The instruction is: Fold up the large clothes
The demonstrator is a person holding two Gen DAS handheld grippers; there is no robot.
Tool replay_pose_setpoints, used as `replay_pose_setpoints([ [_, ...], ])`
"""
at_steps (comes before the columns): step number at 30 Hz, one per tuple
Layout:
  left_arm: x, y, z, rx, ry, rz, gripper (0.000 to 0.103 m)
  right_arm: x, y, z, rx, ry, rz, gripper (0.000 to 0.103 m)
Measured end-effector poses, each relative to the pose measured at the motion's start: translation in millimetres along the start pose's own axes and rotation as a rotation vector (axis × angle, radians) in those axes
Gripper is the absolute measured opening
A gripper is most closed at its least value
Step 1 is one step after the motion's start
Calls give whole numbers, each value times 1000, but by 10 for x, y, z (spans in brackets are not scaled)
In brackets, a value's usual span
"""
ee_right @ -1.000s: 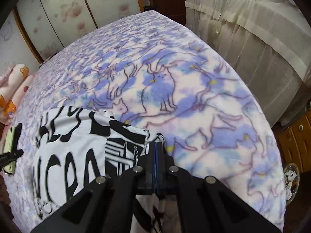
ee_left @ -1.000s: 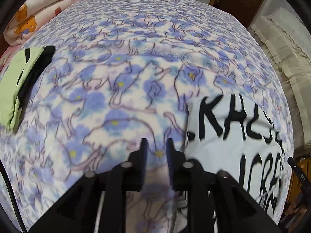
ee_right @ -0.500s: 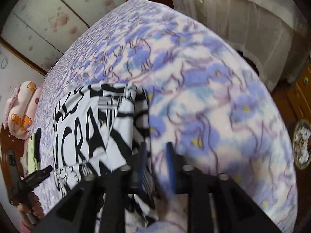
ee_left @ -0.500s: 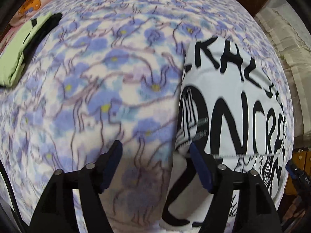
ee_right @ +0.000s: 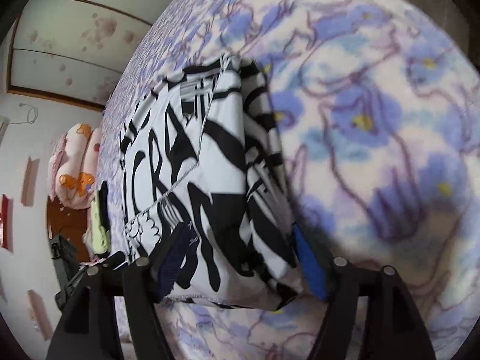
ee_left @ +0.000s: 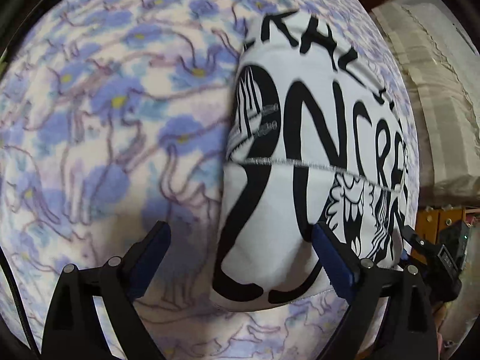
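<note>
A white garment with bold black lettering [ee_left: 303, 150] lies folded on a blue-flowered fleece blanket [ee_left: 105, 120]. My left gripper [ee_left: 240, 246] hovers over the garment's near left corner. Its jaws are opening wide, the left finger over the blanket and the right finger [ee_left: 330, 258] over the cloth, and neither pad presses on it. In the right wrist view the same garment [ee_right: 192, 162] shows its stacked layers at its right edge. My right gripper [ee_right: 240, 252] straddles the near right corner, with its jaws also opening and no pad clamping the fabric.
Pink pillows with orange bears [ee_right: 75, 162] and a folded green-and-black garment [ee_right: 100, 222] lie at the bed's far end. Beige draped furniture [ee_left: 435, 90] and a wooden cabinet [ee_left: 444, 219] stand beside the bed. Patterned wardrobe doors [ee_right: 75, 45] are behind it.
Both grippers were shut a second ago and now stand wide. Both have tipped downward and come closer over the garment, which has moved nearer in both views.
</note>
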State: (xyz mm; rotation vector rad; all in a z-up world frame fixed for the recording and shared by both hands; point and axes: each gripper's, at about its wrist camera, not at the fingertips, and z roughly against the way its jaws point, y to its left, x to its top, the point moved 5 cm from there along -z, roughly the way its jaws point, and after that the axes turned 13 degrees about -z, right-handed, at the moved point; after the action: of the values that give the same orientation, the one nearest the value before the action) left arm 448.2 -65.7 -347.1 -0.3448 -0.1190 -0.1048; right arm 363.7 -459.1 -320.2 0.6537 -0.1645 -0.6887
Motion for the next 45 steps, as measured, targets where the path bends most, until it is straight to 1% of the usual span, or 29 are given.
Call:
replay_pose_setpoints([
  [3,-37,-22,-62,-19,7,4,97,-18,-14,-74,-29,31,20,73],
  [6,-37,-44,-138,-30,25,11,99,-30,-17,-141,-55,58,39,77],
  [10,-92,-82,-165,-17,34,26,100,-53,-17,-212,-56,81,23,79],
  [12,-154,-118,-168,-3,44,29,100,-74,6,-233,-67,76,18,80],
  [14,-200,-196,-169,10,51,19,100,-93,24,-237,-77,69,17,84],
  [17,-252,-334,-137,67,51,14,100,-157,38,-229,-97,59,0,87],
  [19,-292,-416,-104,118,48,13,100,-216,61,-217,-130,45,-9,91],
  [22,-347,-589,-79,152,60,-16,100,-335,122,-200,-208,29,-8,93],
  [25,-384,-799,-64,190,73,-64,100,-451,268,-156,-294,-16,34,93],
  [28,-427,-940,3,234,76,-90,100,-528,341,-111,-360,-40,71,93],
  [34,-478,-1092,146,257,77,-102,100,-719,492,42,-413,-58,119,93],
  [36,-457,-1105,188,249,75,-108,100,-788,549,68,-418,-52,137,97],
  [38,-452,-1129,219,272,73,-116,100,-824,585,75,-423,-33,162,101],
  [41,-408,-1005,325,294,59,-126,100,-836,665,94,-433,-35,204,102],
  [45,-389,-1081,344,323,50,-159,100,-829,689,150,-446,-41,250,103],
])
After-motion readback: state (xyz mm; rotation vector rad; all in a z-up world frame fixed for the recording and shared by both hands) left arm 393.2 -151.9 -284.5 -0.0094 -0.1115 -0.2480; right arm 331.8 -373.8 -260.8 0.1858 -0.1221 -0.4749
